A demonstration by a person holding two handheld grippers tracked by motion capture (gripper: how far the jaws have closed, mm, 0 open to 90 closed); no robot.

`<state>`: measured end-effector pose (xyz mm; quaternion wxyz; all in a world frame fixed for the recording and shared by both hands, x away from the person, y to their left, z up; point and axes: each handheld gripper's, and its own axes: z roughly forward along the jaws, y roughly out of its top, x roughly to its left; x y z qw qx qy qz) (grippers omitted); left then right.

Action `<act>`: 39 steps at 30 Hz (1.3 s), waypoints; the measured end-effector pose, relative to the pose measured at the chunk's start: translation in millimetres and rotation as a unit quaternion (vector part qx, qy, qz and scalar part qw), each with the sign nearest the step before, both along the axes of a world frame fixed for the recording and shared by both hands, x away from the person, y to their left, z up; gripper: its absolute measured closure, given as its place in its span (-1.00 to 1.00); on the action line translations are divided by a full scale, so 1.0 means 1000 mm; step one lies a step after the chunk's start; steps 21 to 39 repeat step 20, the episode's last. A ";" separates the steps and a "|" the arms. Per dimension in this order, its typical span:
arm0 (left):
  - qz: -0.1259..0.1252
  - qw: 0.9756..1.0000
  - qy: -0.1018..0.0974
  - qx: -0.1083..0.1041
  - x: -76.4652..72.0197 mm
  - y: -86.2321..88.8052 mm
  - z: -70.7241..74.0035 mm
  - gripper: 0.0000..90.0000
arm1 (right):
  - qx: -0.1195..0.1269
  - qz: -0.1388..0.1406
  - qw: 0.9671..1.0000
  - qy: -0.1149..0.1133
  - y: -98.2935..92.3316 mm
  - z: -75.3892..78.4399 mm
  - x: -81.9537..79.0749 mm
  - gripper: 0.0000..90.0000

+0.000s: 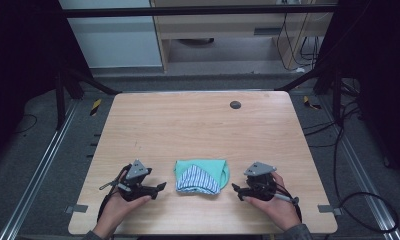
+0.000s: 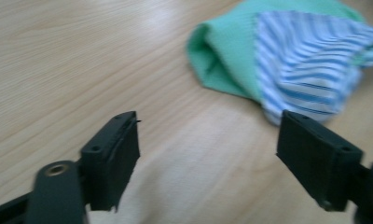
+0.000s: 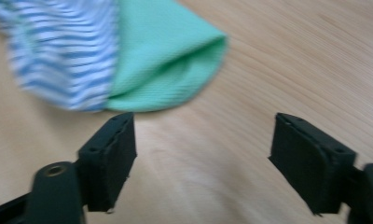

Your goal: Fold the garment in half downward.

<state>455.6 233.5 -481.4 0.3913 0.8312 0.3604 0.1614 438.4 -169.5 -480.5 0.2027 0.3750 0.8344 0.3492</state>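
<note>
A folded cloth (image 1: pixel 201 176), green with a blue-and-white striped side turned up, lies near the front edge of the wooden table (image 1: pixel 198 125). My left gripper (image 1: pixel 161 186) rests just left of it, jaws open with bare wood between them; its own view has the cloth (image 2: pixel 278 60) ahead at the upper right. Just right of the cloth, my right gripper (image 1: pixel 234 187) also stands open and holds nothing. The right gripper view shows the cloth (image 3: pixel 110 56) ahead at the upper left. Both grippers point inward at the cloth without touching it.
A small dark round disc (image 1: pixel 235 104) sits in the table near its far edge. Metal rails and dark frame legs flank the table, and cables (image 1: pixel 348 150) trail over the floor on the right. A pale cabinet (image 1: pixel 223 25) stands beyond the table.
</note>
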 end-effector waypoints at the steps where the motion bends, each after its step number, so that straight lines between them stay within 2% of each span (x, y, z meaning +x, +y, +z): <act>1: 0.010 1.000 0.001 -0.003 0.006 0.002 -0.001 -0.61 | 0.007 -0.018 1.000 0.000 -0.004 -0.001 0.005 -0.60; 3: 0.025 1.000 0.004 -0.002 0.018 0.006 -0.003 -0.66 | 0.021 -0.053 0.998 0.000 -0.012 -0.005 0.016 -0.73; 6: 0.047 0.999 0.005 -0.003 0.037 0.010 -0.006 -0.72 | 0.039 -0.103 0.994 0.003 -0.023 -0.012 0.031 -0.78; 7: 0.054 0.999 0.003 -0.010 0.042 0.010 -0.007 -0.72 | 0.043 -0.128 0.991 0.000 -0.028 -0.016 0.038 -0.80; 9: 0.064 0.998 -0.001 -0.005 0.050 0.010 -0.008 -0.73 | 0.045 -0.156 0.987 0.004 -0.033 -0.019 0.046 -0.80; 11: 0.075 0.997 -0.003 -0.005 0.059 0.009 -0.010 -0.74 | 0.035 -0.189 0.981 0.003 -0.038 -0.025 0.055 -0.79; 13: 0.081 0.997 0.001 -0.011 0.066 0.007 -0.014 -0.75 | 0.035 -0.210 0.977 0.012 -0.040 -0.030 0.061 -0.80; 14: 0.089 0.996 0.002 -0.010 0.070 0.006 -0.015 -0.75 | 0.036 -0.216 0.976 0.016 -0.040 -0.031 0.064 -0.87; 16: 0.103 0.995 0.002 -0.006 0.074 0.005 -0.019 -0.75 | 0.030 -0.219 0.975 0.017 -0.040 -0.031 0.069 -0.91; 18: 0.107 0.994 0.000 0.016 0.077 0.003 -0.025 -0.81 | 0.029 -0.221 0.975 0.021 -0.038 -0.032 0.070 -0.94; 19: 0.108 0.994 0.014 0.032 0.078 0.002 -0.026 -0.82 | 0.029 -0.221 0.975 0.022 -0.038 -0.032 0.070 -0.94; 20: 0.106 0.994 0.016 0.035 0.079 0.002 -0.026 -0.89 | 0.029 -0.223 0.974 0.023 -0.039 -0.032 0.070 -0.96; 39: 0.106 0.994 0.016 0.035 0.079 0.002 -0.026 -0.89 | 0.029 -0.223 0.974 0.023 -0.039 -0.032 0.070 -0.96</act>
